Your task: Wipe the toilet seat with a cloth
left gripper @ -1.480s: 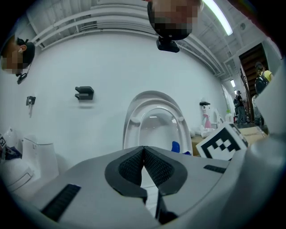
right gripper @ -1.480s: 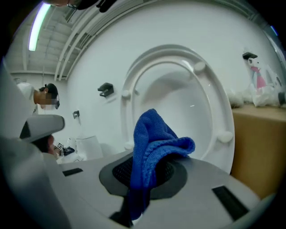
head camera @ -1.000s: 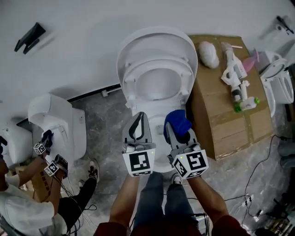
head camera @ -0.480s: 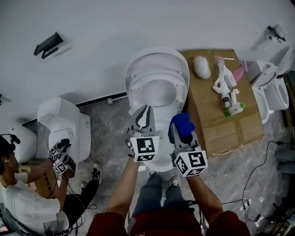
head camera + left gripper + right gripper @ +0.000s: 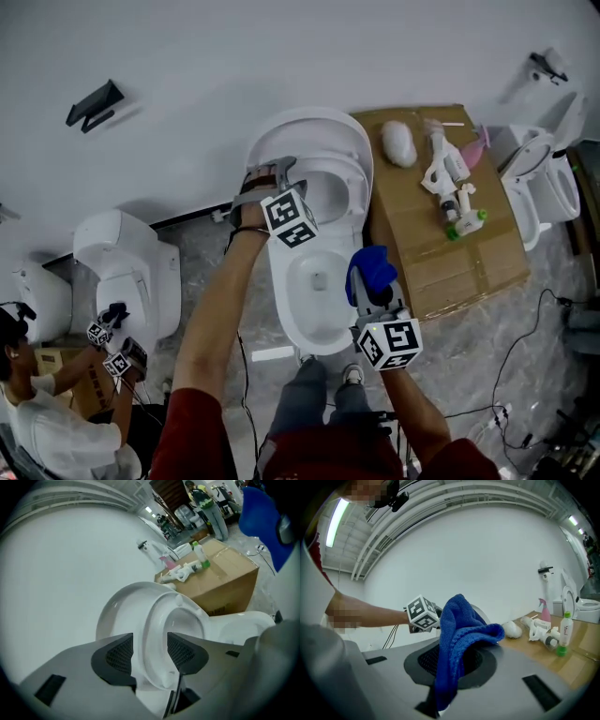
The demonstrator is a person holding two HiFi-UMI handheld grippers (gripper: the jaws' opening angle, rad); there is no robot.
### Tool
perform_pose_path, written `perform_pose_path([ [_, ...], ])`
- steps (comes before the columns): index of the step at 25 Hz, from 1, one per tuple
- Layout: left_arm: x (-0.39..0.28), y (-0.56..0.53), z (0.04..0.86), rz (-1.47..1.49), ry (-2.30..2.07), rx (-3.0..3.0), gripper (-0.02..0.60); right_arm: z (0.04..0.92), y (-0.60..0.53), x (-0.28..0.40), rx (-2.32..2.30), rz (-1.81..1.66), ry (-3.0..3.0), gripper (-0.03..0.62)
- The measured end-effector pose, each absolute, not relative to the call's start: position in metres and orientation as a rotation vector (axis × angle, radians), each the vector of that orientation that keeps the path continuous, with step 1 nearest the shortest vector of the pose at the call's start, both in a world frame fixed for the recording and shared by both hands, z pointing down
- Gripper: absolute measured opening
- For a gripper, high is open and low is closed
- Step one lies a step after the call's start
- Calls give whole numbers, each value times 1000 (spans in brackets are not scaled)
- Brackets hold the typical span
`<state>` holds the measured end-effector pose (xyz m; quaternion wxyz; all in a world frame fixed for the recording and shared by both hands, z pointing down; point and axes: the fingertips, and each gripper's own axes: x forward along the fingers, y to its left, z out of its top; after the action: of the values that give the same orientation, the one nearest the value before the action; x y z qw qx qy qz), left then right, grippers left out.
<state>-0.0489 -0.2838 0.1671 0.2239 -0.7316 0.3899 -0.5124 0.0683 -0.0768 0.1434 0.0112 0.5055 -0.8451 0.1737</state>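
A white toilet stands in the middle of the head view with its lid (image 5: 309,127) and seat (image 5: 351,192) tipped up, and the bowl (image 5: 292,314) uncovered. My left gripper (image 5: 274,174) reaches to the seat's left edge. In the left gripper view its jaws (image 5: 150,651) are opening with the seat rim (image 5: 157,630) standing between the two pads. My right gripper (image 5: 371,286) hovers over the bowl's right rim, shut on a blue cloth (image 5: 370,266). The right gripper view shows the cloth (image 5: 459,630) bunched up out of the jaws (image 5: 452,660).
A cardboard box (image 5: 459,253) right of the toilet carries spray bottles (image 5: 446,183) and a white lump (image 5: 399,142). More toilets stand at the left (image 5: 122,258) and far right (image 5: 544,183). A person sits at the lower left with small grippers (image 5: 112,349). Cables lie on the floor.
My left gripper has moved forward from beside the right one up to the raised seat, and its jaws now stand apart around the rim. The right gripper has kept the cloth near the bowl.
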Motion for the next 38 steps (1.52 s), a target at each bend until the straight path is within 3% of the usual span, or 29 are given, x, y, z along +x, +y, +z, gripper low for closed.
perform_pose_path([
  [13,-36,-343,197,-1684,785,-2060,242,166,-65,98,1639,598,-2554,57],
  [18,-41,-344,209,-1733,745,-2057,169,167,-67,94,1633,600,-2549,57],
  [22,-39,-341,207,-1716,770,-2059,167,156,-73,91,1647,544,-2563,57],
  [29,-33,-307,201,-1653,785,-2054,159,135,-81,84,1656,420,-2592,57],
  [38,-20,-220,198,-1589,762,-2106,106,126,-67,91,1643,386,-2628,57],
])
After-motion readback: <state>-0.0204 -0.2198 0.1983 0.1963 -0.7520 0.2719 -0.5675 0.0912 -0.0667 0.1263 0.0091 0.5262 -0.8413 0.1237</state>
